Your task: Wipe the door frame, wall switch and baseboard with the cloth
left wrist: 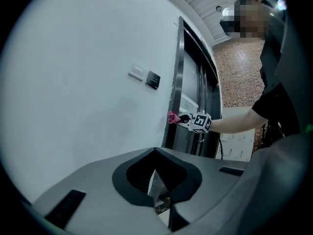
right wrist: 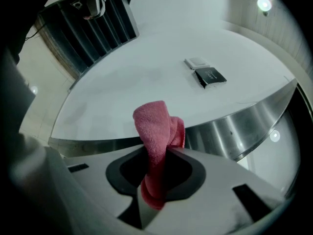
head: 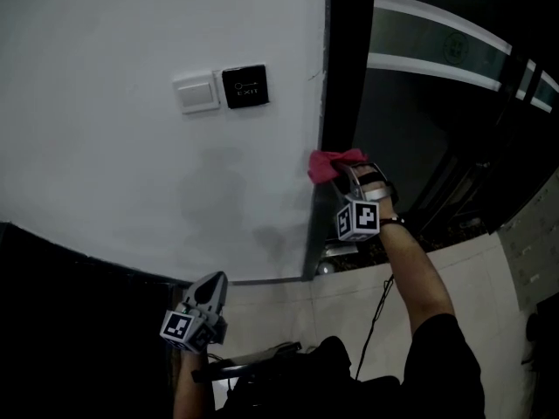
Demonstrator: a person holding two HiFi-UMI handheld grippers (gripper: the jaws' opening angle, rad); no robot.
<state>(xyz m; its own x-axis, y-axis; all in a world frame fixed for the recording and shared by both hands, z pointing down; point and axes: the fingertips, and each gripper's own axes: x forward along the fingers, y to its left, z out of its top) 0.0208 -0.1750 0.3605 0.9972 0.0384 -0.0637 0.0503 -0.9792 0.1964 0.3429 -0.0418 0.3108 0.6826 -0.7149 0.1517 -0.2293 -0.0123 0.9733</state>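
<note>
One cloth (head: 327,164), pink, clamped in right gripper (head: 349,173) against door frame (head: 349,59). One left gripper (head: 212,279), jaws seemingly together, empty, low beside wall (head: 131,173).

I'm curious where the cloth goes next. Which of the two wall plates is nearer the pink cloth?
The black plate marked EXIT. It sits on the door frame side of the white switch, nearer the pink cloth in the right gripper.
</note>
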